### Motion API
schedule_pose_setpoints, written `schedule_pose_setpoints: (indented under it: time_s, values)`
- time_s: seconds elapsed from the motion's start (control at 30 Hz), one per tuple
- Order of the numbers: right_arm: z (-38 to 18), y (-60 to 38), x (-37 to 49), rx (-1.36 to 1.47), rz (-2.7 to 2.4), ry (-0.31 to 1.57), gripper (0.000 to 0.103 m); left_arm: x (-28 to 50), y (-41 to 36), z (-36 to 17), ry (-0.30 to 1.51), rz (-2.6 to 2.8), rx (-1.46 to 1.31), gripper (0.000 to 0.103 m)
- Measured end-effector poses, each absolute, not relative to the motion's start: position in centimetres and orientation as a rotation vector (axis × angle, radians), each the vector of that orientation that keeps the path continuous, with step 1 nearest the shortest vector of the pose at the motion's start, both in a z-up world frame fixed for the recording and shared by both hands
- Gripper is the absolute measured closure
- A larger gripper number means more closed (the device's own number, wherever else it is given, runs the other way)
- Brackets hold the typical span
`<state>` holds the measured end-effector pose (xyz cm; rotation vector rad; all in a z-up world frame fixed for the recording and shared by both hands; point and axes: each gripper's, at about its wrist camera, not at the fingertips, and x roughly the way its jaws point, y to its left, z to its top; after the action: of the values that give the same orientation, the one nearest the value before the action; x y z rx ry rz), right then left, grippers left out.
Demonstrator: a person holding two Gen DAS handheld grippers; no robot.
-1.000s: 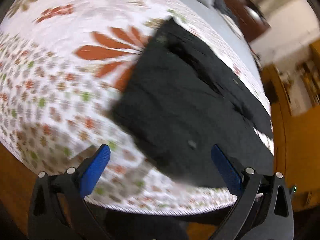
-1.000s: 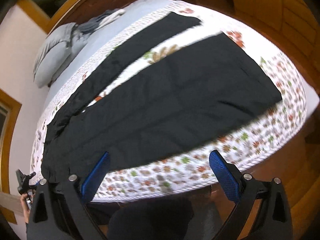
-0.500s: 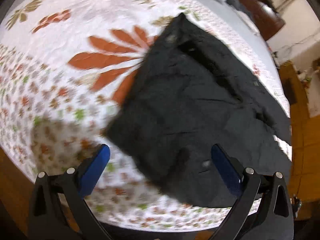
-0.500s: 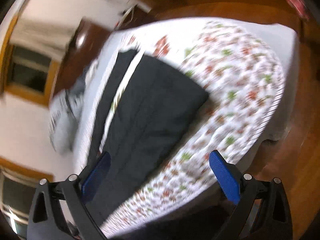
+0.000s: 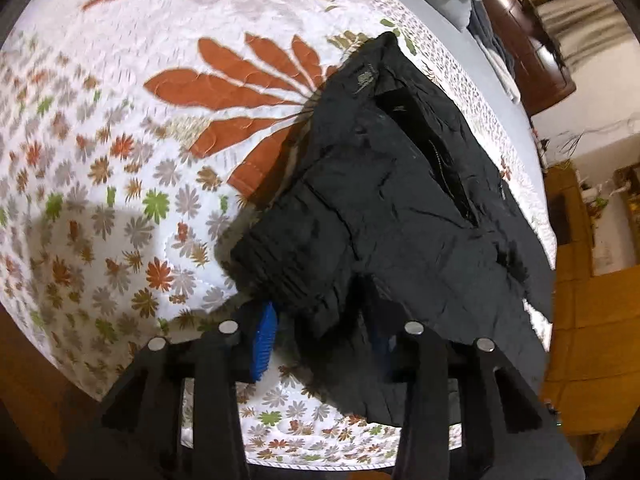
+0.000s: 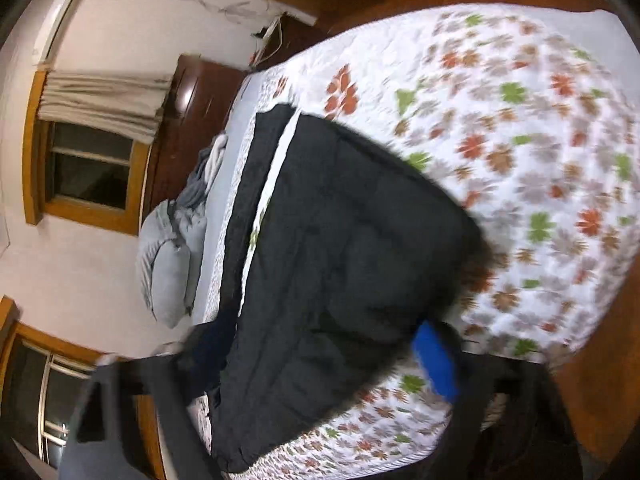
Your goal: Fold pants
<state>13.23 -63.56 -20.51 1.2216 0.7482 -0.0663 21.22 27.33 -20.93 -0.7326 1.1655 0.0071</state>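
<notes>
Broadly, pants: black, spread on the floral quilt of the bed; we see the waistband end in the left wrist view and one leg's hem end in the right wrist view.
Long axis: we read it as running along the near edge of the bed, waistband toward the left gripper, leg hems toward the right gripper.
Second leg: lies beside the near leg, farther from us, with a strip of quilt showing between them.
Left gripper state: fingers drawn close around the near waistband corner, cloth bunched between the blue pads; we judge it pinching the pants.
Right gripper state: one blue pad visible at the near hem corner; the other is hidden by cloth, and blur keeps us from telling whether it grips.
Nearer hand: each end has its own gripper on it.
Coming move, as we judge it: carry the near edge across onto the second leg.
Beyond: grey pillows at the headboard.
</notes>
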Motion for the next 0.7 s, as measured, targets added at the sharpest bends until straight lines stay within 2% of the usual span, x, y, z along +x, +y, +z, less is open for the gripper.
schedule_pose_setpoints:
  time_s: [0.03,0.07,0.1,0.3,0.47,0.53,0.63,0.67,0.7]
  values:
    - [-20.7,-63.5,13.6,1.215,-0.065,0.756,0.058,21.1,27.5,-21.0,1.164,0.004,-0.744,0.069]
    - [-20.8,-63.5,13.7,1.210,-0.069,0.765,0.082,20.8,27.9,-21.0,1.159,0.001,-0.758,0.073]
    - [-21.0,-63.5,13.9,1.208,-0.084,0.776,0.091,20.7,28.2,-20.8,1.149,-0.004,-0.778,0.077]
    - [-18.3,-61.6,14.4,1.110,-0.074,0.782,0.096,19.1,29.7,-18.4,1.155,0.012,-0.808,0.080]
    - [-20.0,-60.1,15.0,1.052,-0.058,0.886,0.096,18.6,31.4,-18.7,1.192,0.056,-0.766,0.079]
    - [-21.3,-60.0,15.4,1.057,-0.071,0.921,0.092,18.5,31.7,-20.4,1.227,0.074,-0.758,0.069]
    - [-20.6,-60.3,15.1,1.061,-0.069,0.950,0.077,18.1,32.2,-21.1,1.202,0.023,-0.824,0.062]
    - [-19.5,-60.3,14.9,1.020,-0.095,0.957,0.064,17.8,32.2,-20.7,1.203,0.019,-0.816,0.043]
    - [-17.5,-60.5,14.4,0.936,-0.154,0.944,0.052,17.4,32.2,-19.5,1.200,0.041,-0.768,0.020]
